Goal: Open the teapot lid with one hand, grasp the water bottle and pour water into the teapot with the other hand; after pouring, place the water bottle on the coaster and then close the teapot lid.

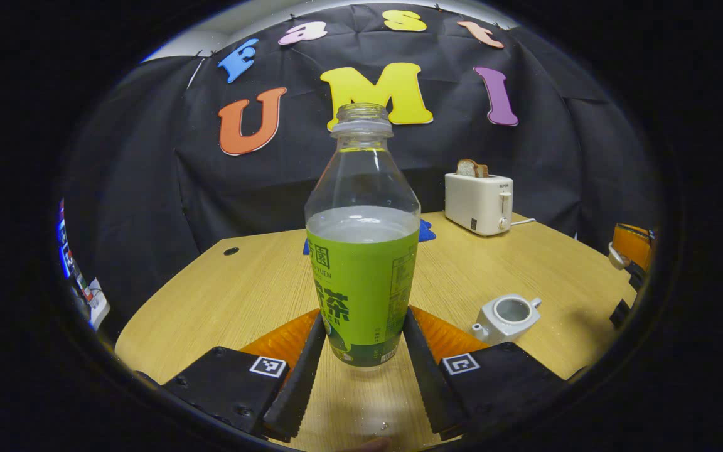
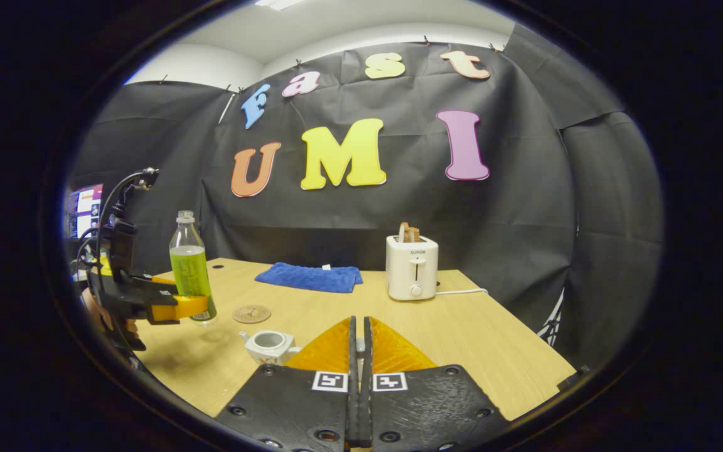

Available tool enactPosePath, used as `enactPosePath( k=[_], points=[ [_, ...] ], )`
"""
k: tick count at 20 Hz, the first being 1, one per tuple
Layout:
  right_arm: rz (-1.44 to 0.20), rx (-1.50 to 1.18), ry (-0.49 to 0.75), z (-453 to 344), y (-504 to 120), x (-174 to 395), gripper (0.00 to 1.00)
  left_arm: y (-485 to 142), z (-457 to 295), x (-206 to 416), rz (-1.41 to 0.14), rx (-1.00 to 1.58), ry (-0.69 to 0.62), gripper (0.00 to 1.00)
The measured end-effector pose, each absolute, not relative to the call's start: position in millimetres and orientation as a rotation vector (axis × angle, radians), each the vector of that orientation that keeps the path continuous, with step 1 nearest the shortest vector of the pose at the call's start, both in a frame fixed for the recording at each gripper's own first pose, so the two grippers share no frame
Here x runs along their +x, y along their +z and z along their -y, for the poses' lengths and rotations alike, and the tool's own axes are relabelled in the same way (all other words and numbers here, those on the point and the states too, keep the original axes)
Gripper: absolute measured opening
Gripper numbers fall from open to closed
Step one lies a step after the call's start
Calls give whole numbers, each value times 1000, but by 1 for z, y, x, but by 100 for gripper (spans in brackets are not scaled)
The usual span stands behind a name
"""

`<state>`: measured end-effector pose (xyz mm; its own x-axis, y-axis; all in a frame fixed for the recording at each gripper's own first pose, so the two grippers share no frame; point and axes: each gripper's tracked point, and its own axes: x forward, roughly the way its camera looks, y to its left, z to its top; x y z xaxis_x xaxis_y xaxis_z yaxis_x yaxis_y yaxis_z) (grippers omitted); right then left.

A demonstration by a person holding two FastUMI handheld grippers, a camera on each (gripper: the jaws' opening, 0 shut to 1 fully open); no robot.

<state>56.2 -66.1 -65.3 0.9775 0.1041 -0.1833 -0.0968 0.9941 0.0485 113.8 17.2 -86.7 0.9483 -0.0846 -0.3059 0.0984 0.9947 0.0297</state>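
A clear water bottle with a green label, uncapped and about half full, stands upright between my left gripper's fingers, which press on its lower sides. In the right gripper view the bottle hangs just above the table's left side, held by the left gripper. The small white teapot sits lidless on the table, to the right of the bottle. My right gripper is shut on a small pale piece, the teapot lid, above and right of the teapot. A round coaster lies behind the teapot.
A white toaster with bread in it stands at the back of the wooden table, its cord running right. A folded blue cloth lies at the back centre. A person's hand holds the left gripper at the table's left edge.
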Motion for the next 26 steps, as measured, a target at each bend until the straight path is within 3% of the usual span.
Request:
enactPosePath(
  k=[13,26],
  points=[
    [-240,48,90,67,-93,78,0,-70,-27,202,-248,-71,-107,75],
    [-296,38,76,69,-120,93,0,-116,-13,235,-355,-64,-143,76]
  ],
)
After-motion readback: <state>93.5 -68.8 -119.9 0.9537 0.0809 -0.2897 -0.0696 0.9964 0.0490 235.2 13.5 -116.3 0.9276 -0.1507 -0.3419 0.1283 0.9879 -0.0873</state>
